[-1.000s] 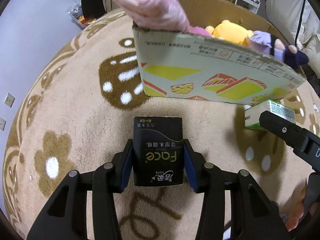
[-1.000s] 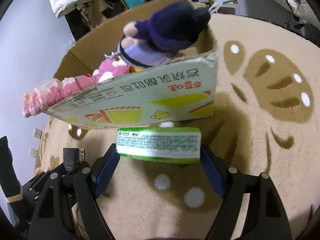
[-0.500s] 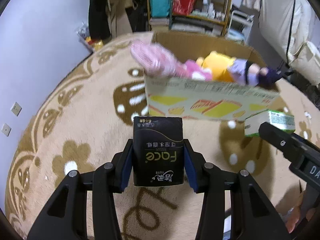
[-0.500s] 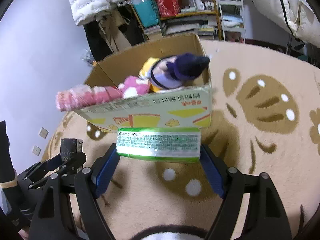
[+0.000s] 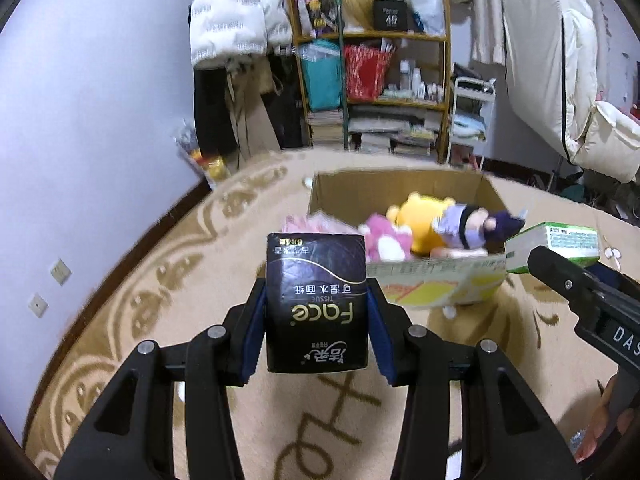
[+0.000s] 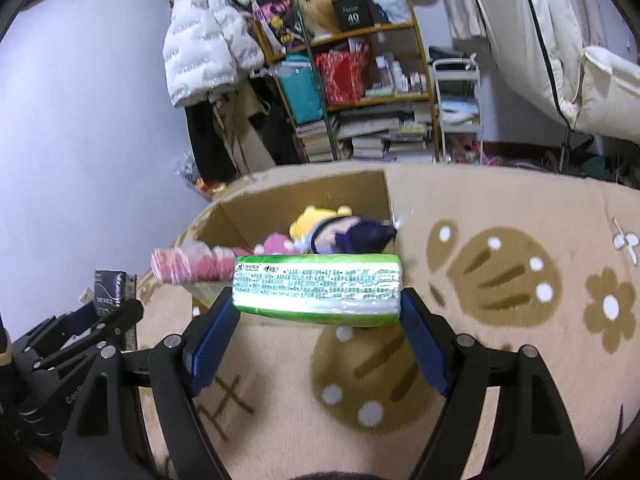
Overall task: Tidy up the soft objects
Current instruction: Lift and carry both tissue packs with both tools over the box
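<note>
Beige patterned rug (image 5: 120, 320), left hand-held gripper (image 5: 317, 322) pinching black tissue pack (image 5: 318, 304) (glossy), right hand-held gripper (image 6: 318, 322) pinching green tissue pack (image 6: 318, 289)

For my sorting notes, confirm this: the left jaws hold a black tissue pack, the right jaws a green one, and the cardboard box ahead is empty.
Wrong on the box. The cardboard box already holds plush toys, as the left wrist view shows. The black tissue pack and green tissue pack are held as stated.
</note>
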A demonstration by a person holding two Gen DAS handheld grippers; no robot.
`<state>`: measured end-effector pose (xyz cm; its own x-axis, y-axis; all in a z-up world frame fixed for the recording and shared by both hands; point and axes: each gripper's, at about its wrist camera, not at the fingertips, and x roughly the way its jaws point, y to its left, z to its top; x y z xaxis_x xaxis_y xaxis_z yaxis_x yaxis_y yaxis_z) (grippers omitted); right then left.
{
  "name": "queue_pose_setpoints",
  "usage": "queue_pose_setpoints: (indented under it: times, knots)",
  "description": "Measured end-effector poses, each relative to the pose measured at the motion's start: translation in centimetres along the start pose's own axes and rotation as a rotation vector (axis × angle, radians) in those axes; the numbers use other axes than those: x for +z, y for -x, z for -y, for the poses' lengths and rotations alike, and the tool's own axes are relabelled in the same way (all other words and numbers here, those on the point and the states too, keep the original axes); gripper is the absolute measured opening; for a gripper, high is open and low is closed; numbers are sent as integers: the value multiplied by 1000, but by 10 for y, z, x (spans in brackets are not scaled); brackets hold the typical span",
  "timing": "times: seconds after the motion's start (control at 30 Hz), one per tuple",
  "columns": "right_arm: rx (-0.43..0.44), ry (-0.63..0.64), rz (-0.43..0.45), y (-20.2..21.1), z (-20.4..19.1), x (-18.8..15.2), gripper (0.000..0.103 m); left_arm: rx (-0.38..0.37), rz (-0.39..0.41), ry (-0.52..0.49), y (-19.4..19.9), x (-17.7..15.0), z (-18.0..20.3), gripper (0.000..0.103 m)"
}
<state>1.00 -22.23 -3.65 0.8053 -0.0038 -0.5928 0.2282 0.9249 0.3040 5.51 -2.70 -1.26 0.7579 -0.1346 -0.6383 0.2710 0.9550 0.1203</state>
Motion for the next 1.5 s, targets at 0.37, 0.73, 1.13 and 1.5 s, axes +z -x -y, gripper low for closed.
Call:
queue_pose_setpoints:
  times: [0.37,0.73,1.13,1.5]
  knots:
    - [58,-12,87,5,9,13,84,-3,114,-22,16,24,11,45]
    - [76,52,121,-17,9,38,84,-34,164,-34,1,58,25,45]
    - [71,130,122,-40,14,67,84,-52,162,-53,-26,82,37,45]
    - [90,159,68,-78,19,70,84,-65,109,-57,-57,83,44,45]
